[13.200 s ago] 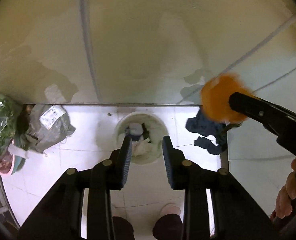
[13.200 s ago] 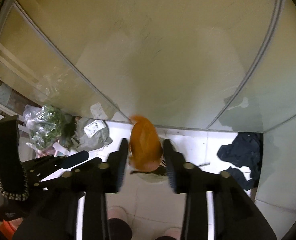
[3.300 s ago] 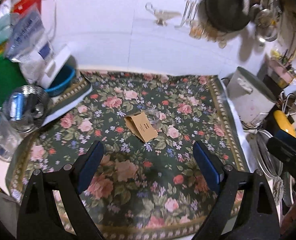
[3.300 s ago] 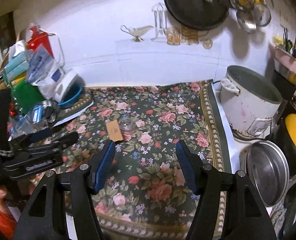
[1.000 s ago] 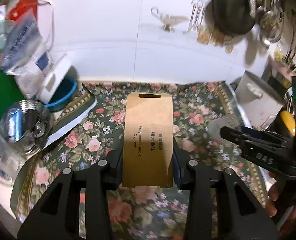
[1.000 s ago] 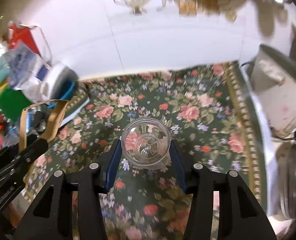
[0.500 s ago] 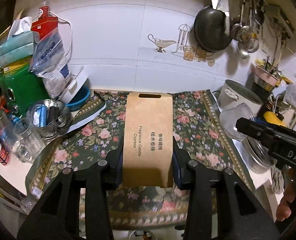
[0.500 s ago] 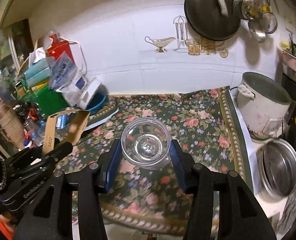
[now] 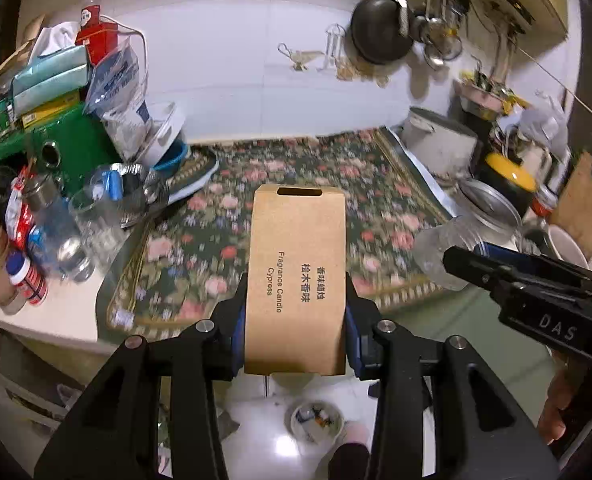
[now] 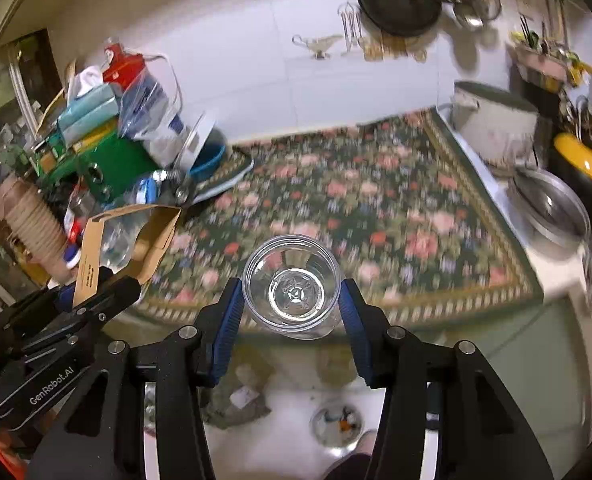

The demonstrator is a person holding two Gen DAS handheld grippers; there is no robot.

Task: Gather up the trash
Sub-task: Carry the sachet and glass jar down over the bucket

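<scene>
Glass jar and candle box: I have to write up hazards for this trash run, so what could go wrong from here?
1. The glass jar is smooth and round, held only at its sides by the right gripper; it could slip and break on the tiled floor.
2. The cardboard box in the left gripper is open and light, so the grip may crush it.
3. The trash bin below looks small, so either item could miss it.

One kraft candle box (image 9: 296, 280), one clear glass jar (image 10: 292, 292) and one floral mat (image 10: 375, 200) show. Two grippers: left gripper (image 9: 295, 316), right gripper (image 10: 292, 312). One white bin (image 9: 316, 420) stands on the floor.
</scene>
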